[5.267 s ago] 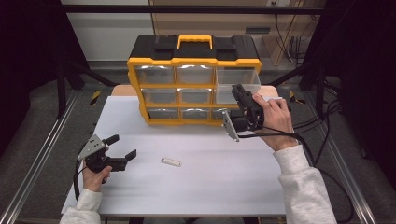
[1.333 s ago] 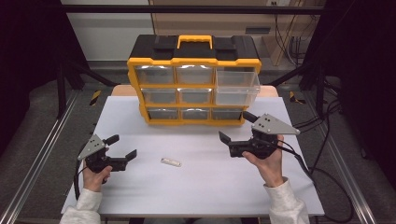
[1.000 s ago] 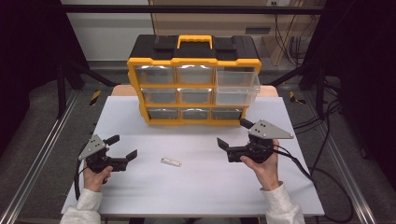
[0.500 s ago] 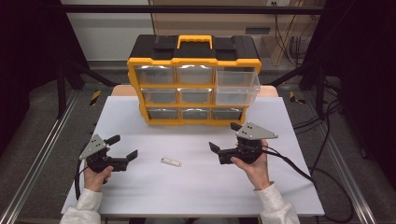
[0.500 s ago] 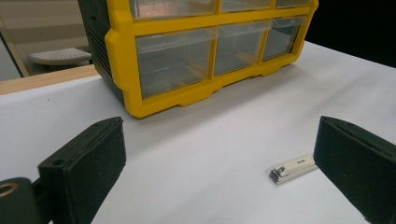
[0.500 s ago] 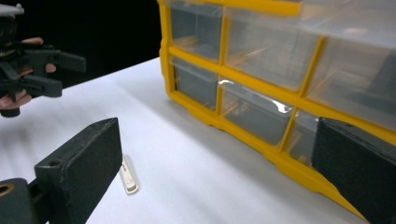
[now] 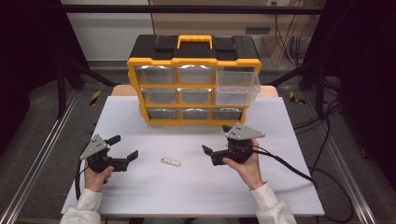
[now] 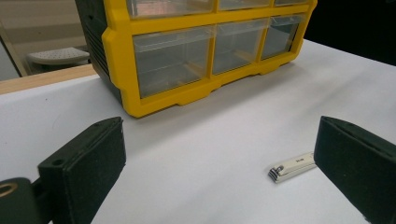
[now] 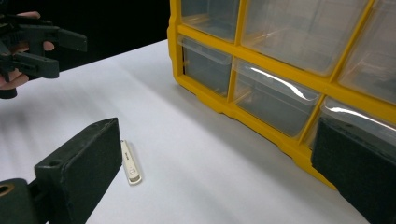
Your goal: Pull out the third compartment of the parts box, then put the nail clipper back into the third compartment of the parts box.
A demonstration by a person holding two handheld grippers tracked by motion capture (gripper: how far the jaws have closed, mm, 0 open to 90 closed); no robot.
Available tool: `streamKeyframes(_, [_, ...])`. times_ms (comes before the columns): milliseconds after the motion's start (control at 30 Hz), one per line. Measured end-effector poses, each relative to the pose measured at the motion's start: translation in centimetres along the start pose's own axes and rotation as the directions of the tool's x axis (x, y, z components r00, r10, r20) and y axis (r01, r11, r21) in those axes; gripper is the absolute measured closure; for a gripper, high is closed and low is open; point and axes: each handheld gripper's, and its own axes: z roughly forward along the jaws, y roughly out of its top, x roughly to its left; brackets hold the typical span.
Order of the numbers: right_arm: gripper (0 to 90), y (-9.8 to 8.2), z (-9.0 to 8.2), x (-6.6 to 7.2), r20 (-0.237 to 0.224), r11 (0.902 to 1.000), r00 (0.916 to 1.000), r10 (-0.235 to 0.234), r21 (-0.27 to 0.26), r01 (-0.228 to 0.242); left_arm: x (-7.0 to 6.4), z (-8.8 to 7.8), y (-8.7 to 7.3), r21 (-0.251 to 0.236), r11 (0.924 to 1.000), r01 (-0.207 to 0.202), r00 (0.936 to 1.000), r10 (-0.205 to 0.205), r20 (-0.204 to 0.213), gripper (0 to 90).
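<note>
A small white nail clipper (image 7: 171, 162) lies flat on the white table (image 7: 196, 186), between both hands. It lies just right of my left gripper's jaws as the nail clipper (image 8: 292, 166), and close beside my right gripper's left jaw as the nail clipper (image 9: 131, 163). My left gripper (image 7: 123, 148) is open at the table's left, a little left of the clipper. My right gripper (image 7: 217, 141) is open too, close to the clipper's right side, empty. A yellow and black drawer organiser (image 7: 194, 79) stands at the back, its upper right clear drawer (image 7: 236, 88) pulled out.
The organiser (image 8: 187, 51) has several clear drawers and a yellow handle on top. A cable (image 7: 299, 170) trails from the right gripper across the table's right side. Metal frame rails run along both table sides. The far-off left gripper (image 9: 44, 39) appears in the right gripper view.
My right gripper left the pulled-out drawer, came down to the table and moved left toward the nail clipper. The left gripper stayed where it was.
</note>
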Motion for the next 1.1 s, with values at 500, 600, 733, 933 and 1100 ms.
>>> streamKeyframes(500, [2.3,0.0,1.4,0.6,-0.011,0.9992,0.9996,-0.024,0.03,0.025,-0.1,0.1,0.0,0.001,1.0,0.0,1.0,0.0,0.004,1.7])
streamKeyframes(600, [2.2,0.0,1.7,0.9,-0.018,0.9985,0.9992,-0.035,0.041,0.036,0.0,0.1,0.0,0.002,1.0,0.001,1.0,-0.001,0.003,1.6])
streamKeyframes(733, [2.1,0.1,2.1,1.1,-0.028,0.9982,0.999,-0.036,0.046,0.038,0.0,0.1,0.0,0.003,1.0,-0.001,1.0,0.001,0.004,1.6])
streamKeyframes(933, [2.2,-0.1,2.4,1.2,-0.034,0.9976,0.9987,-0.037,0.058,0.039,0.0,0.1,0.0,0.002,1.0,0.0,1.0,0.0,0.004,1.6])
streamKeyframes(1100, [2.1,-0.2,3.0,1.6,-0.041,0.9951,0.9978,-0.051,0.082,0.054,0.0,0.1,0.0,0.002,1.0,-0.002,1.0,0.002,0.004,1.6])
